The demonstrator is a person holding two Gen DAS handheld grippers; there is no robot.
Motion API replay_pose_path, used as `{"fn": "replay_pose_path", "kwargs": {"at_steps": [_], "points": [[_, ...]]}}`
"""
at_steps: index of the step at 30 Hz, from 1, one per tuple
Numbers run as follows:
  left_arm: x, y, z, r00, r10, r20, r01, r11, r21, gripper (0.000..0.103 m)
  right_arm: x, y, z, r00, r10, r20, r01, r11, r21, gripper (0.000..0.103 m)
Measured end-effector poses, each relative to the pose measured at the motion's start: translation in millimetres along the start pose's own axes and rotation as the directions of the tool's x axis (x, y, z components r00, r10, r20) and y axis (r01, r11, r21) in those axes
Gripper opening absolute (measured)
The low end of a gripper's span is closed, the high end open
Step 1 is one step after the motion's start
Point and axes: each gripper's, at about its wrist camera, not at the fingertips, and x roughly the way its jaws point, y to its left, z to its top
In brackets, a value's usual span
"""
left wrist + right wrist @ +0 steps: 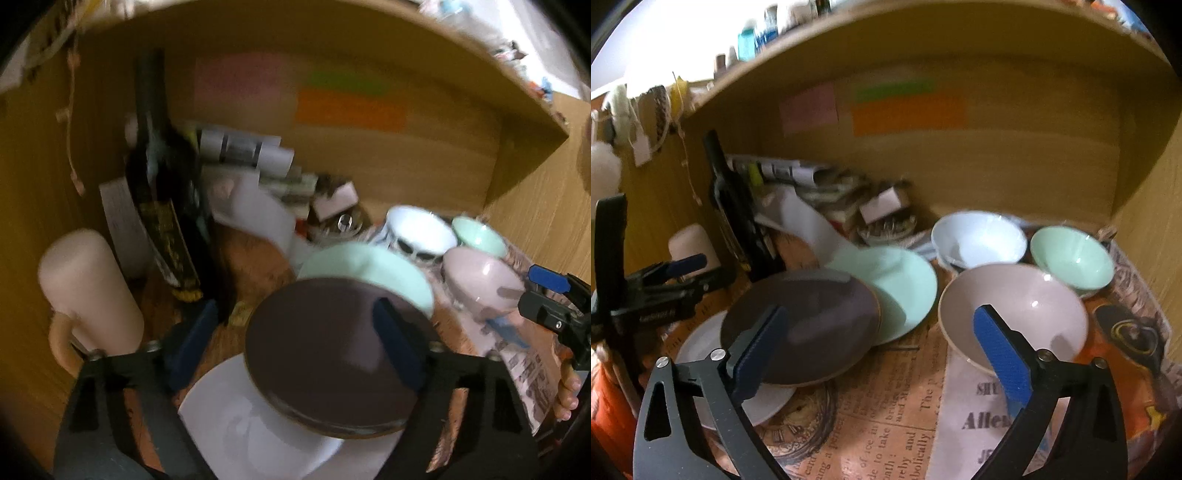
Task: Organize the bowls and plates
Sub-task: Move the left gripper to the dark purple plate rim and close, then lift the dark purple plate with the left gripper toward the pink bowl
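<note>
You are looking at three plates overlapping in a row on the desk (871, 413): the middle plate (801, 325) is lying on the nearest plate (701, 339) and the farthest plate (901, 291). Three bowls (1015, 314) are sitting to their right.

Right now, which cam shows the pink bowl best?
Right wrist: the pink bowl sits close and nearly whole, its inside visible, only the near rim crossed by a finger. Left wrist shows the bowl small, blurred, at the right edge.

Left gripper (295, 332): black frame, silver screws, navy pads; right gripper (882, 354): black, bright-blue textured pads.
</note>
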Motion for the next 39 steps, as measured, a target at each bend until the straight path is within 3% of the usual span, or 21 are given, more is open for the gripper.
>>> {"fn": "replay_pose_path", "kwargs": {"at_steps": [6, 8, 13, 16, 18, 20, 24, 33, 39], "points": [[33, 25, 1, 0.993, -0.01, -0.121, 0.005, 0.999, -0.035, 0.065, 27, -3, -8, 0.994, 0.021, -0.108, -0.016, 0.999, 0.045, 0.082], [41, 30, 2, 0.988, -0.013, -0.153, 0.007, 0.999, -0.043, 0.064, 36, -4, -10, 0.989, 0.026, -0.144, -0.017, 0.998, 0.063, 0.071], [56, 34, 1, 0.977, -0.017, -0.211, 0.014, 1.0, -0.016, 0.058, 53, -7, -12, 0.978, 0.04, -0.203, -0.02, 0.995, 0.1, 0.06], [63, 35, 0, 0.969, -0.036, -0.245, 0.033, 0.999, -0.015, 0.05, 63, -5, -14, 0.969, 0.053, -0.242, -0.025, 0.993, 0.115, 0.047], [70, 37, -2, 0.962, -0.051, -0.27, 0.047, 0.999, -0.022, 0.038, 71, -6, -15, 0.964, 0.063, -0.259, -0.028, 0.99, 0.135, 0.044], [76, 39, -3, 0.953, -0.067, -0.295, 0.061, 0.998, -0.028, 0.033, 78, -7, -16, 0.958, 0.076, -0.276, -0.034, 0.987, 0.155, 0.038], [83, 42, -4, 0.942, -0.093, -0.322, 0.084, 0.996, -0.042, 0.027, 86, -9, -17, 0.949, 0.092, -0.303, -0.039, 0.983, 0.177, 0.034], [89, 36, -2, 0.93, -0.125, -0.347, 0.13, 0.991, -0.01, 0.025, 97, -3, -16, 0.934, 0.152, -0.323, -0.093, 0.977, 0.191, 0.028], [89, 36, -2, 0.925, -0.137, -0.354, 0.146, 0.989, -0.001, 0.025, 96, -2, -14, 0.941, 0.134, -0.311, -0.075, 0.978, 0.193, 0.026]]}}
